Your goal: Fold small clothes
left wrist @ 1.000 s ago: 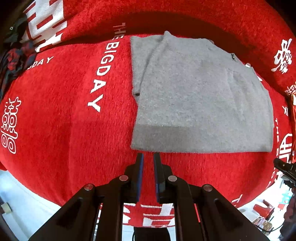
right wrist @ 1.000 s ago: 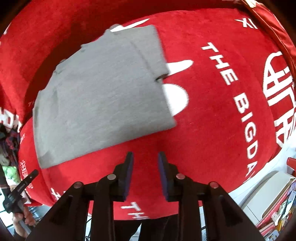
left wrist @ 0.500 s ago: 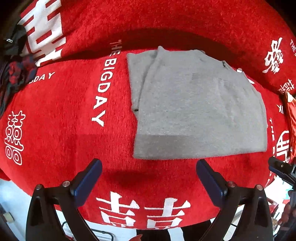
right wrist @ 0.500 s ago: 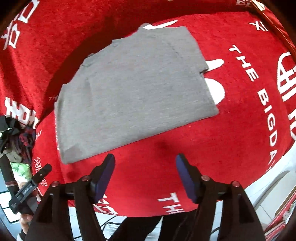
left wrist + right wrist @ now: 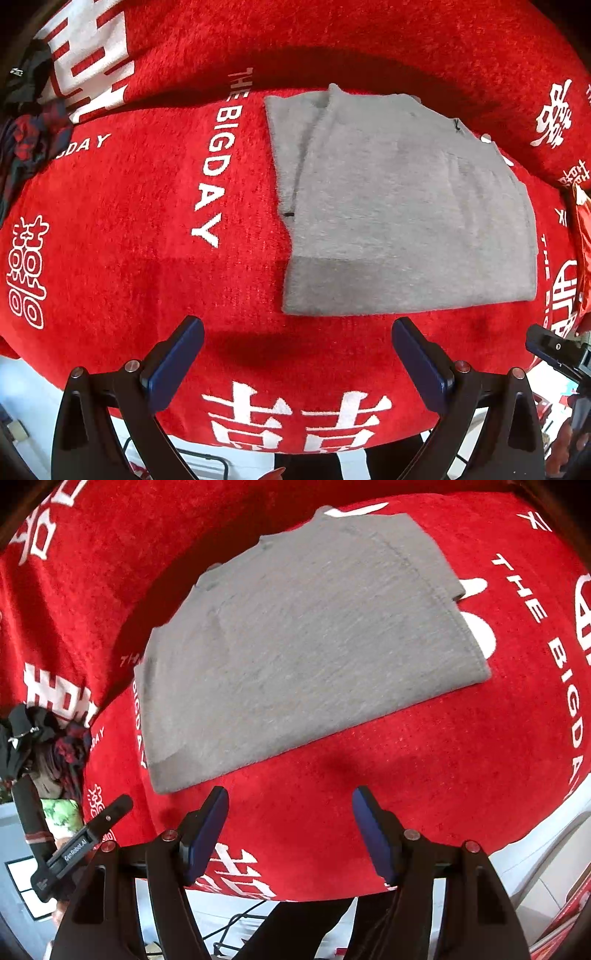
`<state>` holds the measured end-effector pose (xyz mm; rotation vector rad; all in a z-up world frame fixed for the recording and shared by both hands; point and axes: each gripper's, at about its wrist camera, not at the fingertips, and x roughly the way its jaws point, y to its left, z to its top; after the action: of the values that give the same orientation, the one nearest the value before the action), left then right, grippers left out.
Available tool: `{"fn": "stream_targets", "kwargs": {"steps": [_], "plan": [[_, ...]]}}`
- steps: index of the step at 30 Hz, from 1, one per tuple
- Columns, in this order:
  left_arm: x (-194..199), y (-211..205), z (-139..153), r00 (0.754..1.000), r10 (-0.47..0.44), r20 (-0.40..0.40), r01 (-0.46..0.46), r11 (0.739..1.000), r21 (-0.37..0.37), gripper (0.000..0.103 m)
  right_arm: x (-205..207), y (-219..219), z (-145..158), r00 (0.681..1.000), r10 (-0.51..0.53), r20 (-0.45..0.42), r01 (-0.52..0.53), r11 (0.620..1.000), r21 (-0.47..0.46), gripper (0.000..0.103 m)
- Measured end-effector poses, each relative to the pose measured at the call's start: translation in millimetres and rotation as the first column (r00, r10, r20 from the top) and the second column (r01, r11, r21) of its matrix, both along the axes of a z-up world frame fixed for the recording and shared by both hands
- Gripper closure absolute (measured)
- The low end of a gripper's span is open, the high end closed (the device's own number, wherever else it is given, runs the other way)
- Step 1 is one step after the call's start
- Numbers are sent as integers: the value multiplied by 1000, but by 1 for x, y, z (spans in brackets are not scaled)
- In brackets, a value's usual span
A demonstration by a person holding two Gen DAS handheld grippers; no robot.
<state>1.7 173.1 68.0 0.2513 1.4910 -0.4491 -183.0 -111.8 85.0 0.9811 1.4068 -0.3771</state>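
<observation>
1. The folded grey garment [image 5: 406,221] is laid flat on the red blanket [image 5: 129,229].
2. The left gripper [image 5: 295,354] is spread wide, nothing held, just short of the garment's near edge.
3. The right gripper [image 5: 290,823] is likewise parted and empty.

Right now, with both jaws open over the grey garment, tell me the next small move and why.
Probably lower the left gripper onto the near edge of the grey garment. It lies flat, partly folded, on the red blanket, and both the left and right gripper hover empty just short of that edge.
</observation>
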Motion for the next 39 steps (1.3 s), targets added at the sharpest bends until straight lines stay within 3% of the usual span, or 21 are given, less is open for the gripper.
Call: {"fn": "stream_targets", "kwargs": {"steps": [16,28,34,39], "plan": [[12,23,-16,998,32,-46,-30,999,45,1,17,18,-13,999,20,-48,-20,1000,9,30],[20,27,-23,1000,13,-19,-11,996,83,1,25,32,-26,998,30,-58,-28,999,45,30],[27,21,-32,999,31,-24,-29,997,78,1,25,39,-41,997,11,-72,-4,995,104,30],[29,14,-42,999,30,-30,-27,996,82,1,26,45,-54,998,-56,-2,55,980,189,30]]}}
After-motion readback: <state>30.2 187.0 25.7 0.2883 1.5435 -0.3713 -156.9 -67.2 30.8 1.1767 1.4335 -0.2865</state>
